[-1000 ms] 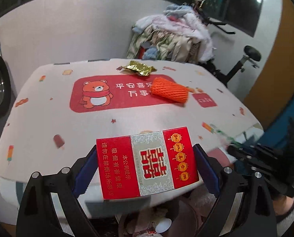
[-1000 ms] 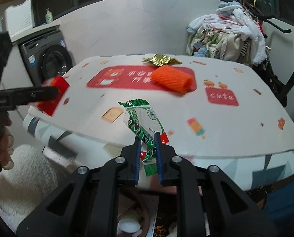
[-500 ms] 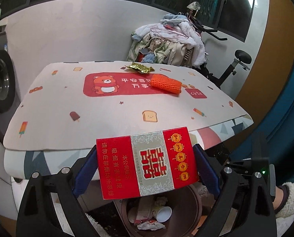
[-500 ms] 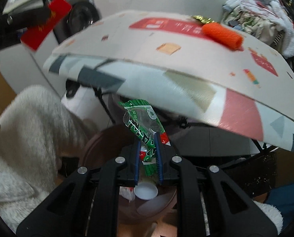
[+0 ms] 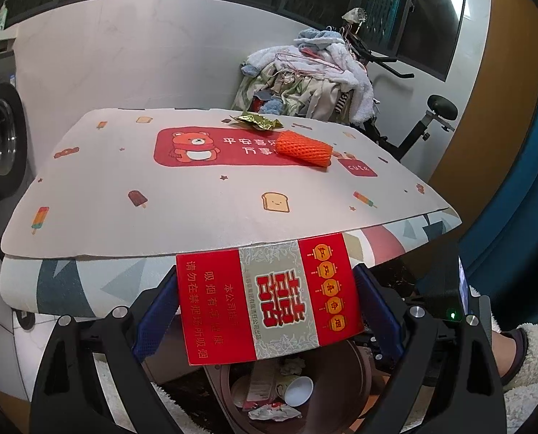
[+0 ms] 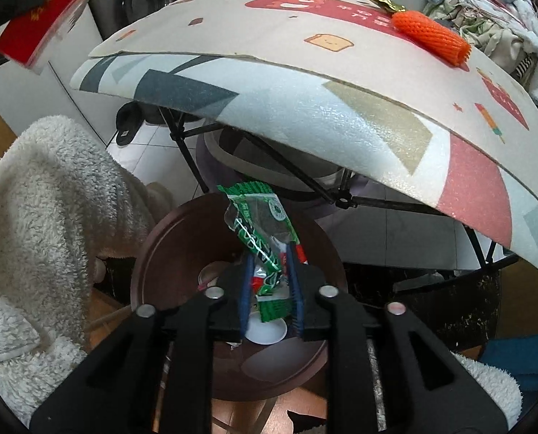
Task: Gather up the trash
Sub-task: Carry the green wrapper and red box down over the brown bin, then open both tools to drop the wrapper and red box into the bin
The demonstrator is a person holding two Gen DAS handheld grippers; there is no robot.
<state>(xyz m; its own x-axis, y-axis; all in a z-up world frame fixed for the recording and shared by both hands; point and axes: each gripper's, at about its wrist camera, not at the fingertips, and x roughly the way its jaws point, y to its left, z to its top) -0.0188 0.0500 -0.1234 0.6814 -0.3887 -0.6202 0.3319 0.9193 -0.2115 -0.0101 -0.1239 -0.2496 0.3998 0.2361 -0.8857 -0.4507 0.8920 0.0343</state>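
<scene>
**Both grippers hold trash over the bin**

The left gripper [image 5: 267,298] is clamped on a red cigarette pack [image 5: 269,298], low in the frame's centre, above the brown trash bin [image 5: 359,394] at the bottom edge. The right gripper [image 6: 270,285] pinches a green wrapper [image 6: 260,224] at mid-frame, directly over the same bin [image 6: 167,249], which already contains a paper cup [image 5: 298,390] and scraps. On the table [image 5: 182,195], upper centre, lie an orange foam net [image 5: 303,148] and a gold wrapper [image 5: 258,122], near each other.
</scene>
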